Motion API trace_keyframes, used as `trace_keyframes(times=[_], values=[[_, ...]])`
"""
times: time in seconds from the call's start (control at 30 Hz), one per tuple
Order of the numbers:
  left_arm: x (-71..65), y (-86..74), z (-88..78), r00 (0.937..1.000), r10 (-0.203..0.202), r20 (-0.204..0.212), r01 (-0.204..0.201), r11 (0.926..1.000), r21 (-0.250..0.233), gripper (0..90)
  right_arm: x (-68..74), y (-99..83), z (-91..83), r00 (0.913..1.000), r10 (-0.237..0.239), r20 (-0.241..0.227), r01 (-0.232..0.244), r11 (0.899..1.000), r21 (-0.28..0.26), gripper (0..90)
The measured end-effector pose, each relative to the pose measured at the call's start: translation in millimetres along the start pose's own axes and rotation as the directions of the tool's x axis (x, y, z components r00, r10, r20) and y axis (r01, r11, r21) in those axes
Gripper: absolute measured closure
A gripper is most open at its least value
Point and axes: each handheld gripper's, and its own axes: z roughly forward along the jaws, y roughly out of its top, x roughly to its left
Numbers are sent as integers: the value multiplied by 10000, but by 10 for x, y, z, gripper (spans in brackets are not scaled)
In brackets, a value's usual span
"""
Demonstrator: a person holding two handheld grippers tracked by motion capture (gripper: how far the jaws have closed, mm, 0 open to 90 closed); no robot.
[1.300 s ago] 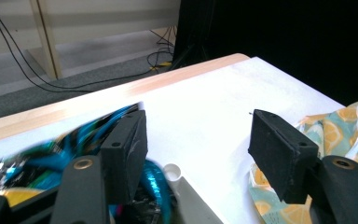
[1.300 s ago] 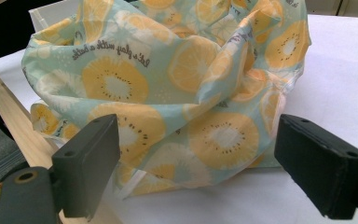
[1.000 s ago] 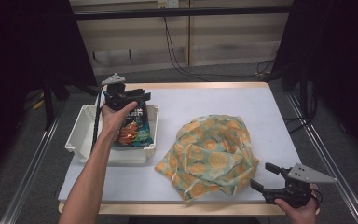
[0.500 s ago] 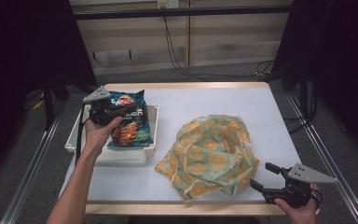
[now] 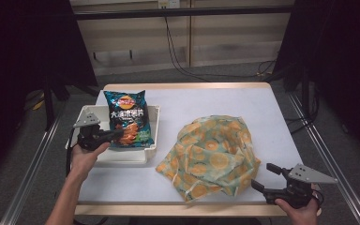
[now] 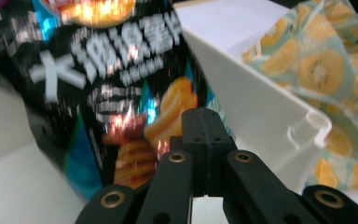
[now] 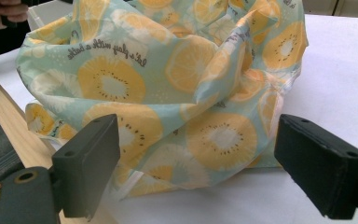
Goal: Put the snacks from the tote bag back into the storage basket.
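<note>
A dark chip bag (image 5: 125, 115) (image 6: 98, 79) stands tilted up out of the white tray (image 5: 122, 157) (image 6: 261, 107). My left gripper (image 5: 121, 135) (image 6: 204, 119) reaches in from the tray's left side, and its jaws are shut on the bag's lower edge. A crumpled cloth with an orange-slice print (image 5: 211, 154) (image 7: 168, 84) lies on the white table to the right of the tray. My right gripper (image 5: 261, 176) (image 7: 196, 158) rests at the table's front right edge. It is open and faces the cloth with nothing between its pads.
The white table top (image 5: 215, 103) has a wooden rim (image 5: 168, 209). Metal rails run along both sides, and cables lie on the floor behind the table. A hand (image 7: 4, 11) shows beyond the cloth in the right gripper view.
My left hand has moved left and down from above the tray to its left side. Its jaws have closed, and the chip bag has come up from lying flat. The right gripper has kept still.
</note>
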Motion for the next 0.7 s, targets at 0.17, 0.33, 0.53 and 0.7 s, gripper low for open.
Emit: trace_keyframes(times=[0.17, 0.33, 0.53, 0.7], values=[[23, -162, 54, 9999, -85, -108, 91, 9981, 605, 900, -12, -5, 3, 10000, -61, -12, 61, 10000, 45, 138], [41, -265, 72, 9998, -35, -220, 65, 9908, 1350, 900, 0, -11, 6, 10000, -85, -40, 85, 9999, 94, 138], [116, -360, 137, 9955, -180, -933, 356, 9811, 1902, 900, -3, -18, 13, 10000, -66, -48, 66, 9999, 131, 138], [137, -337, 244, 9922, -263, -1218, 529, 9740, 2202, 900, 3, -16, 32, 10000, -56, -62, 58, 9998, 198, 138]])
